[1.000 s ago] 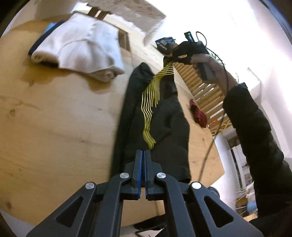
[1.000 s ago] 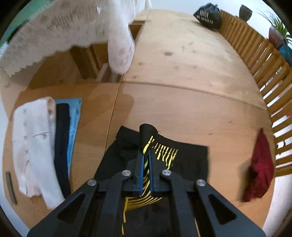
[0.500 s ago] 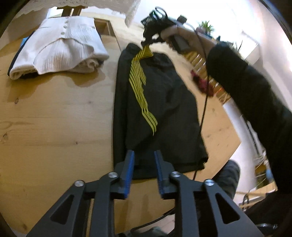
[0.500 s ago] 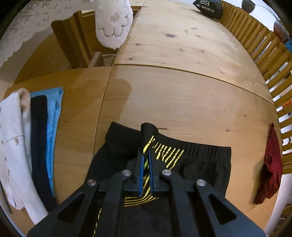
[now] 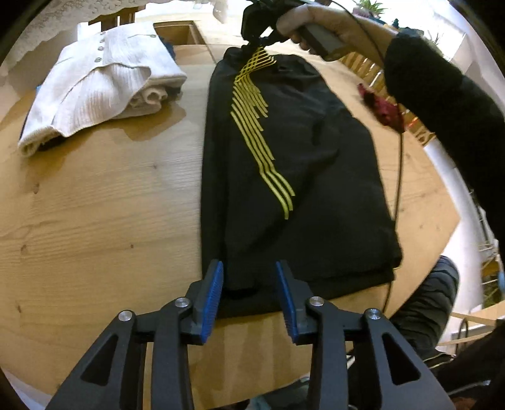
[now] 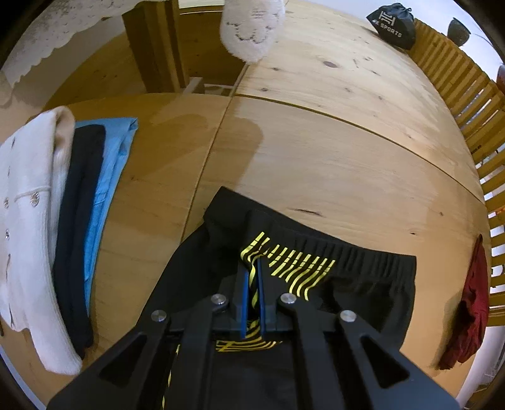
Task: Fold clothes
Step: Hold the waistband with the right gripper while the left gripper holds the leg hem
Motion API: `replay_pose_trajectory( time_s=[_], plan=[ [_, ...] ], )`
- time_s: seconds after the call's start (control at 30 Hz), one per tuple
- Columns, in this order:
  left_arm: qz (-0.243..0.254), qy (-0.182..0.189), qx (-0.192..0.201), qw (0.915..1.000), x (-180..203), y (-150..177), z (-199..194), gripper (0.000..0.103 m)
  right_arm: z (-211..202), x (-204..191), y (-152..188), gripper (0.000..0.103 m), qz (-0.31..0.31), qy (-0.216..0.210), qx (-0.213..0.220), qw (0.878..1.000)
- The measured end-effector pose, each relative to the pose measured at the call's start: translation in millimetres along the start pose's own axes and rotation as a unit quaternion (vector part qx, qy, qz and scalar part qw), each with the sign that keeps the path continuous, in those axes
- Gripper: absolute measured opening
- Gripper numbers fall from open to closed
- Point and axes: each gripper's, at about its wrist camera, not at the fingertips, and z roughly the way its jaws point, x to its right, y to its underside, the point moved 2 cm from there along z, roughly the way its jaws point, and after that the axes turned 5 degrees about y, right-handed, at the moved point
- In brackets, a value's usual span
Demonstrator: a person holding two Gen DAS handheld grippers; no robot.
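Observation:
Black shorts with yellow stripes [image 5: 293,170] lie flat lengthwise on the wooden table [image 5: 94,205]. My left gripper [image 5: 249,296] is open, its blue pads either side of the near hem, just above the cloth. My right gripper [image 6: 252,277] is shut on the waistband of the shorts [image 6: 347,271] at the far end; it also shows in the left wrist view [image 5: 255,44], held in a hand.
A folded stack, white cardigan [image 5: 101,88] over black and blue garments [image 6: 94,202], lies to the left. A red cloth [image 6: 470,312] lies at the right table edge. A black sports bag [image 6: 391,25] sits far back. White lace [image 6: 252,28] hangs overhead.
My left gripper has opened and let go of the near hem. The shorts, held stretched above the table before, now lie flat. The right gripper has lowered with the waistband.

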Motion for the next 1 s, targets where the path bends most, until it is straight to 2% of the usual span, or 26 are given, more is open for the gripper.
replay_pose_trajectory(
  time_s=[0.1, 0.23, 0.37, 0.4, 0.47, 0.5, 0.53, 0.6, 0.8, 0.93, 1.0],
  plan=[
    [0.003, -0.007, -0.013, 0.9999, 3, 1, 6, 0.034, 0, -2, 2, 0.005, -0.005, -0.006, 0.002, 1.0],
    [0.015, -0.041, -0.029, 0.9986, 7, 3, 14, 0.034, -1, -2, 3, 0.005, -0.005, -0.018, 0.004, 1.0],
    [0.014, -0.049, -0.025, 0.9984, 6, 4, 14, 0.034, 1, -1, 6, 0.005, -0.007, -0.025, 0.004, 1.0],
    [0.016, -0.049, -0.023, 0.9984, 6, 4, 14, 0.034, 2, -1, 7, 0.005, -0.006, -0.027, 0.004, 1.0],
    [0.023, -0.051, -0.02, 0.9982, 6, 5, 14, 0.025, 3, 0, 8, 0.005, -0.004, -0.031, 0.004, 1.0],
    [0.026, -0.051, -0.019, 0.9982, 5, 6, 13, 0.01, 3, 0, 8, 0.005, -0.004, -0.032, 0.004, 0.999],
    [0.028, -0.048, -0.02, 0.9983, 4, 6, 13, 0.004, 4, 0, 9, 0.005, -0.004, -0.033, 0.005, 0.999],
    [0.034, -0.035, -0.018, 0.9986, 3, 8, 11, 0.002, 4, 1, 9, 0.005, -0.001, -0.037, 0.006, 0.999],
    [0.043, -0.047, -0.002, 0.998, 7, 6, 3, 0.002, 3, 6, 10, 0.005, 0.004, -0.047, 0.006, 0.999],
    [0.034, -0.029, 0.016, 0.9989, 7, 1, -11, 0.002, -1, 11, 10, 0.005, 0.012, -0.054, 0.01, 0.998],
    [0.021, -0.004, 0.023, 0.9995, 6, -1, -18, 0.002, -8, 15, 9, 0.005, 0.018, -0.06, 0.016, 0.998]
  ],
)
